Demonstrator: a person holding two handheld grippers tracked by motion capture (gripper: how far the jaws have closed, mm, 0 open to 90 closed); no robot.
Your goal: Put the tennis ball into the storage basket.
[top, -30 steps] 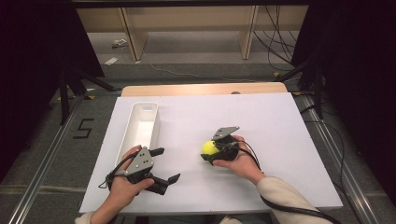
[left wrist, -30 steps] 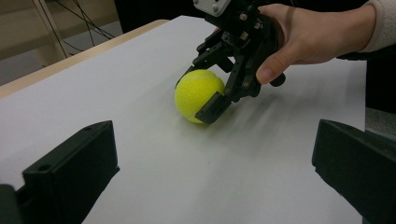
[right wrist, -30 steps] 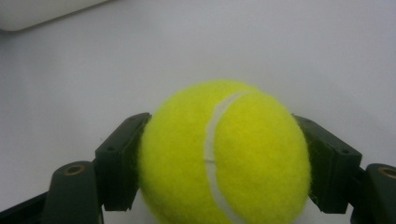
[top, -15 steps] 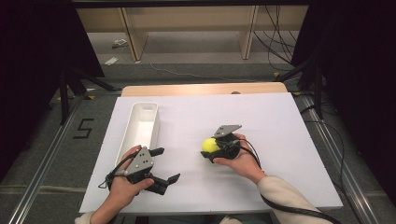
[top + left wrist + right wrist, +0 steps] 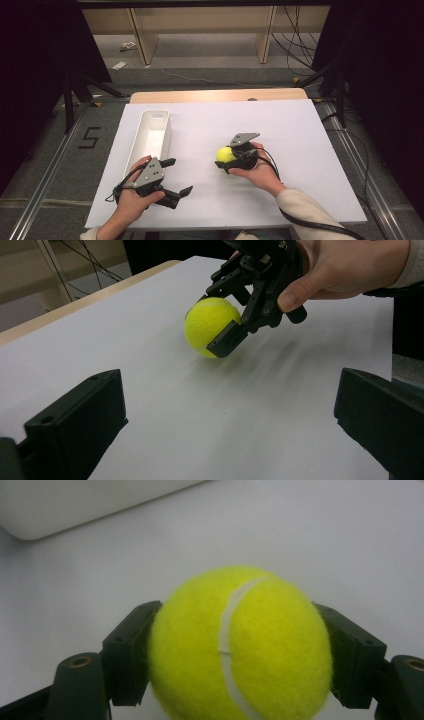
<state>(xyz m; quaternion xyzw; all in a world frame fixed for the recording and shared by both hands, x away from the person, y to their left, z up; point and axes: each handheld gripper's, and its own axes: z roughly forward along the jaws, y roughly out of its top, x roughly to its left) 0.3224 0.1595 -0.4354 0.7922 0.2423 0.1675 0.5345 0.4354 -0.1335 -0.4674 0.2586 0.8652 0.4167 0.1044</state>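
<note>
A yellow tennis ball (image 5: 224, 154) sits near the middle of the white table (image 5: 300, 130), clamped between the jaws of my right gripper (image 5: 223, 159). The right gripper view shows the ball (image 5: 240, 650) pressed by a black jaw on each side. From the left gripper view the ball (image 5: 207, 322) and the right gripper (image 5: 218, 324) holding it lie ahead, just above the table surface. My left gripper (image 5: 177, 176) rests at the front left of the table, jaws spread wide with nothing between them.
A long white tray (image 5: 161, 120) lies along the left side of the table, just beyond my left gripper. Wooden furniture legs and cables stand on the floor behind the table's far edge.
The right gripper with the ball has shifted slightly; the left gripper has stayed where it was.
</note>
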